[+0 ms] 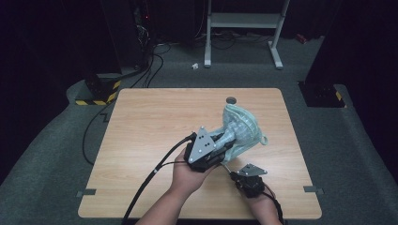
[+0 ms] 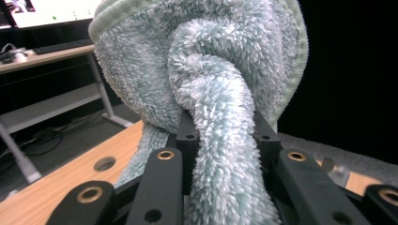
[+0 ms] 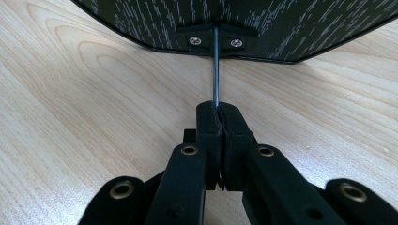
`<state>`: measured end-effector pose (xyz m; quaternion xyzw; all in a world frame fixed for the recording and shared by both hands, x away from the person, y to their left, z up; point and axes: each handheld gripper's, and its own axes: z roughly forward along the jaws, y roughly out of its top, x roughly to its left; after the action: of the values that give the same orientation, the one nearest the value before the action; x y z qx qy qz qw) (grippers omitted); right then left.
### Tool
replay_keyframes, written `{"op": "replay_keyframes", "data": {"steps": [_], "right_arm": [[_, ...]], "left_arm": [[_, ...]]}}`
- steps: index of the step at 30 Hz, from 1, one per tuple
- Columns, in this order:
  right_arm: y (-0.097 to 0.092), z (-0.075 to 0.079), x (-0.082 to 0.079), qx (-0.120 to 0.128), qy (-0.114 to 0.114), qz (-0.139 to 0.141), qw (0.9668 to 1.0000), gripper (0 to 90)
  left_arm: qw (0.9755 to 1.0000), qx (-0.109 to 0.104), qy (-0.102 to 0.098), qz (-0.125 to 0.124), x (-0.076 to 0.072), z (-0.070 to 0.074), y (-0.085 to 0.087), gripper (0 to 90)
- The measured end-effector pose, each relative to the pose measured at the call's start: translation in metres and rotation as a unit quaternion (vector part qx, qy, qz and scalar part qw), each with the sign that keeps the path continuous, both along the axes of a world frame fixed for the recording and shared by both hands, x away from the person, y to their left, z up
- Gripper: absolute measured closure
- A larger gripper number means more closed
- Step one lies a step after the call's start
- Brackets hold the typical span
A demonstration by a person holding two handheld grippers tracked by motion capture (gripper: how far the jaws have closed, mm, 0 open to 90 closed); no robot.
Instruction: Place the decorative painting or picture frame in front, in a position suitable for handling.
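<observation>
A fluffy pale green towel (image 1: 241, 126) stands bunched up above the middle of the wooden table (image 1: 155, 117). My left gripper (image 1: 221, 146) is shut on a twisted, knotted strand of it. In the left gripper view that strand (image 2: 220, 154) runs down between the jaws of the left gripper (image 2: 225, 136). Near the table's front edge my right gripper (image 1: 233, 175) is shut on a thin metal rod (image 1: 225, 168) that points toward the towel. Seen from the right gripper (image 3: 218, 110), the rod (image 3: 216, 70) runs up into a bracket with two screws on a dark streaked panel (image 3: 281, 18).
A round hole (image 1: 230, 100) sits in the tabletop behind the towel. Black cables (image 1: 150, 176) trail off the front edge from both grippers. A white frame (image 1: 244, 21) and a black-and-yellow striped base (image 1: 98, 96) stand on the floor beyond the table.
</observation>
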<state>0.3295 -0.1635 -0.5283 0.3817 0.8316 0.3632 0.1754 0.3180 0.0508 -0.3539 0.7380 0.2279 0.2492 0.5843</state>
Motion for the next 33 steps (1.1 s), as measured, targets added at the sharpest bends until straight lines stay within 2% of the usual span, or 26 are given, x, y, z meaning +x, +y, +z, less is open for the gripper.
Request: {"op": "replay_keyframes", "data": {"steps": [3,6,10,12,16,19,20,21,22,23,24,25,29,30,31,33], "right_arm": [[0.0,0.0,0.0,0.001,0.001,0.0,1.0,87.6],[0.0,0.0,0.0,0.0,0.0,0.0,1.0,87.4],[0.001,0.0,0.0,-0.001,0.0,0.0,1.0,87.3],[0.001,0.0,-0.001,-0.002,0.0,0.0,1.0,87.4],[0.001,0.0,-0.001,-0.003,-0.001,-0.001,1.0,87.5],[0.001,0.0,-0.001,-0.005,-0.004,0.001,1.0,87.5],[0.001,0.0,-0.001,-0.005,-0.005,0.0,1.0,87.6],[0.001,0.0,-0.001,-0.005,-0.005,0.0,1.0,87.6],[0.001,0.0,-0.001,-0.005,-0.005,0.0,1.0,87.6],[0.001,0.0,-0.001,-0.004,-0.002,-0.001,1.0,87.5],[0.001,0.0,-0.001,-0.004,-0.002,-0.001,1.0,87.5],[0.001,0.0,-0.001,-0.004,-0.002,-0.001,1.0,87.5],[0.001,0.0,0.0,-0.004,-0.006,0.001,1.0,87.4],[0.001,0.0,0.0,-0.002,-0.004,0.0,1.0,87.3],[0.001,0.0,0.0,-0.002,-0.004,0.0,1.0,87.3],[0.001,0.0,0.0,-0.002,-0.004,0.001,1.0,87.2]], "left_arm": [[1.0,-0.001,0.003,0.004,-0.005,-0.007,0.009,71.5],[0.9999,-0.01,0.006,0.009,-0.016,-0.02,0.028,71.5],[0.9998,-0.006,0.006,0.019,-0.025,-0.028,0.039,71.5],[0.9996,-0.01,0.014,0.025,-0.032,-0.035,0.05,71.5],[0.9993,-0.009,0.019,0.031,-0.037,-0.041,0.057,71.5],[0.9993,-0.011,0.019,0.031,-0.036,-0.038,0.056,71.5],[0.9993,-0.013,0.02,0.03,-0.034,-0.035,0.055,71.5],[0.9994,-0.02,0.018,0.023,-0.029,-0.026,0.048,71.5],[0.9994,-0.02,0.018,0.023,-0.029,-0.026,0.048,71.5],[0.9996,-0.018,0.01,0.021,-0.027,-0.021,0.043,71.5],[0.9997,-0.017,0.002,0.015,-0.022,-0.01,0.031,71.5],[0.9997,-0.017,0.002,0.015,-0.022,-0.01,0.031,71.5],[0.9998,-0.01,-0.016,0.004,-0.013,0.012,0.005,71.5],[0.9998,-0.004,-0.022,-0.002,-0.008,0.021,-0.007,71.5],[0.9998,-0.004,-0.022,-0.002,-0.008,0.021,-0.007,71.5],[0.9996,0.005,-0.026,-0.007,-0.001,0.029,-0.022,71.6]]}}
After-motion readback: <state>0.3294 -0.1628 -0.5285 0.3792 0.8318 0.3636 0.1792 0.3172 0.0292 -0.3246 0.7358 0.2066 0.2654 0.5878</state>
